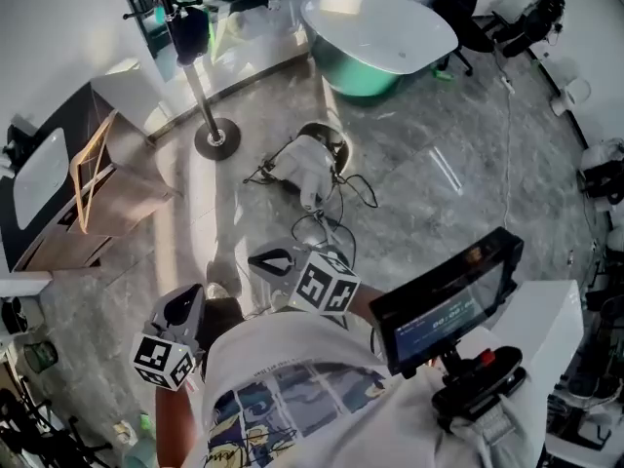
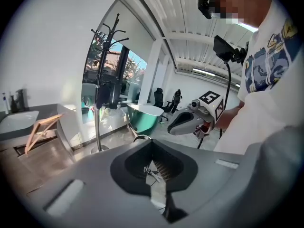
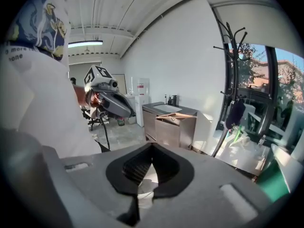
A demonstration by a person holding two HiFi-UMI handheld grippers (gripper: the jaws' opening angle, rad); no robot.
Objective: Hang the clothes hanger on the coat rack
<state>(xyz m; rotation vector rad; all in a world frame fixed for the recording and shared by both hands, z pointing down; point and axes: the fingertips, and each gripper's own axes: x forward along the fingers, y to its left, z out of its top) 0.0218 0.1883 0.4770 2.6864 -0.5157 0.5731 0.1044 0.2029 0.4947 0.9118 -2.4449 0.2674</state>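
Observation:
The wooden clothes hanger lies on a low cabinet at the left; it also shows in the left gripper view and the right gripper view. The black coat rack stands on the floor beyond it, with something dark hanging near its top. My left gripper and right gripper are held close to my body, both shut and empty, well short of the hanger. Each gripper's own view shows its jaws closed on nothing.
A white bundle with dark cables lies on the floor ahead. A green and white bathtub stands at the back. A monitor on a mount sits at my right. A sink counter is at the far left.

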